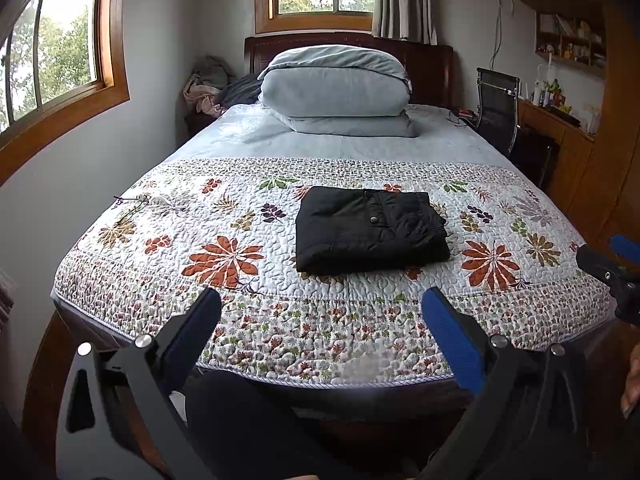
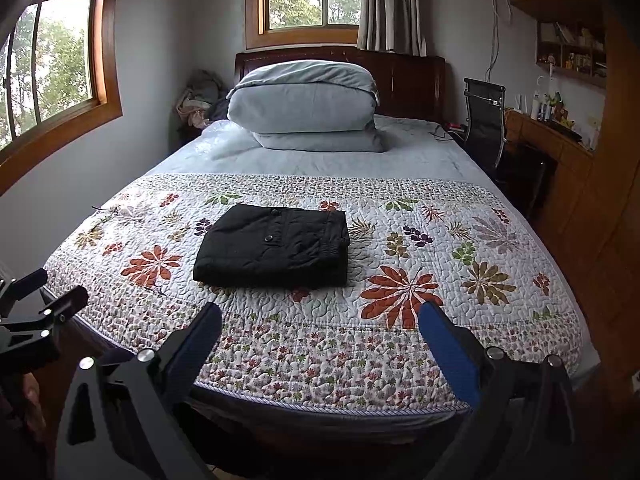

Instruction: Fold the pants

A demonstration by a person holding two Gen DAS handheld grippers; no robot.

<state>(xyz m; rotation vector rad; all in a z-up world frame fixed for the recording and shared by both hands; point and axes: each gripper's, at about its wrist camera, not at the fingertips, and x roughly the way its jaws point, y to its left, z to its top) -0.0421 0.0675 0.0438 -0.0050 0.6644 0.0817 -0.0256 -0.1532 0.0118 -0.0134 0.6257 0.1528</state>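
Observation:
Black pants lie folded into a compact rectangle on the floral quilt, a snap button showing on top. My left gripper hangs open over the foot edge of the bed, well short of the pants, nothing between its blue-padded fingers. My right gripper is also open and empty, at the same distance from the pants and to their right. The right gripper shows at the right edge of the left wrist view, and the left gripper at the left edge of the right wrist view.
A folded pale blue duvet is stacked at the head of the bed before a dark wooden headboard. A black chair and wooden desk stand to the right. Clothes are piled in the far left corner. Windows line the left and far walls.

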